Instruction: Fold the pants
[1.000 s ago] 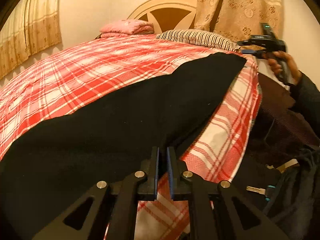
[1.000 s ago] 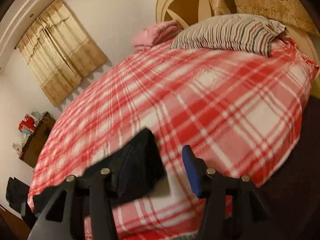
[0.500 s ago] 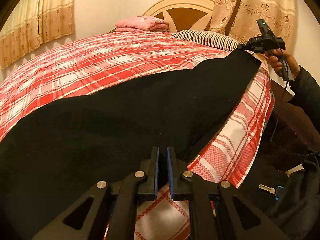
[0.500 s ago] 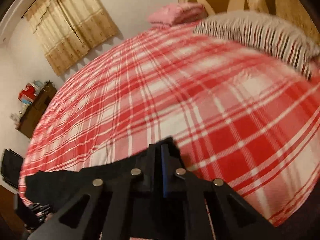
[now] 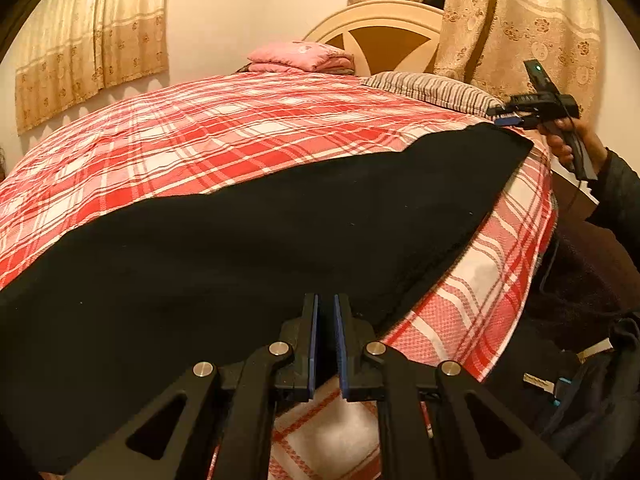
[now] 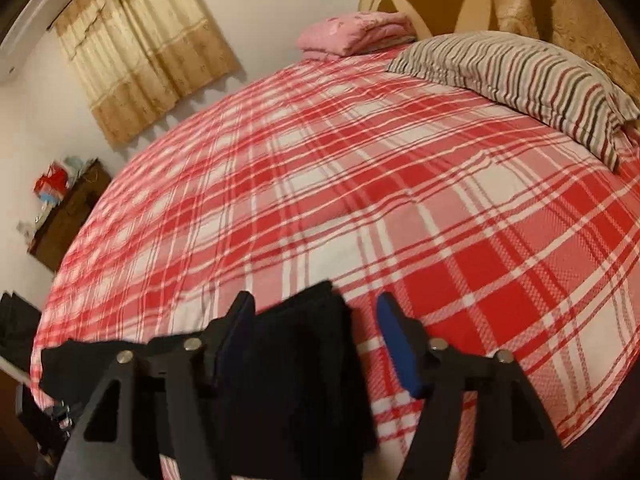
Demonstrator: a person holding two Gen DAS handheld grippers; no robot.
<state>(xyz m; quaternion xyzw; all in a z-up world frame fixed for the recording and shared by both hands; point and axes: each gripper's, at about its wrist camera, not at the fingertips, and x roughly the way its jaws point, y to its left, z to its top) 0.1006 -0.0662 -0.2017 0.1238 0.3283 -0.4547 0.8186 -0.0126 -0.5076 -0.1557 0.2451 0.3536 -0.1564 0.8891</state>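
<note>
The black pants (image 5: 280, 260) lie stretched flat along the near side of the red plaid bed (image 5: 240, 128). My left gripper (image 5: 324, 300) is shut, pinching their near edge at the bottom centre of the left wrist view. At the far right corner of the pants a hand (image 5: 568, 144) holds my right gripper (image 5: 506, 118). In the right wrist view that right gripper (image 6: 314, 304) has its jaws opening. The pants' end (image 6: 304, 360) rests on the sheet between the blue pads (image 6: 400, 344), leaning on the left one with a gap to the right one.
A striped pillow (image 6: 520, 76) and a folded pink blanket (image 6: 356, 34) lie by the headboard (image 5: 384, 36). A dark dresser (image 6: 68, 220) stands by the far wall. Dark bags (image 5: 592, 400) sit on the floor beside the bed's edge (image 5: 500, 280).
The right gripper, open a second ago, closed on the pants' end, carried it towards the pillow and has opened again. The pants now lie flatter and longer. The left gripper stayed shut.
</note>
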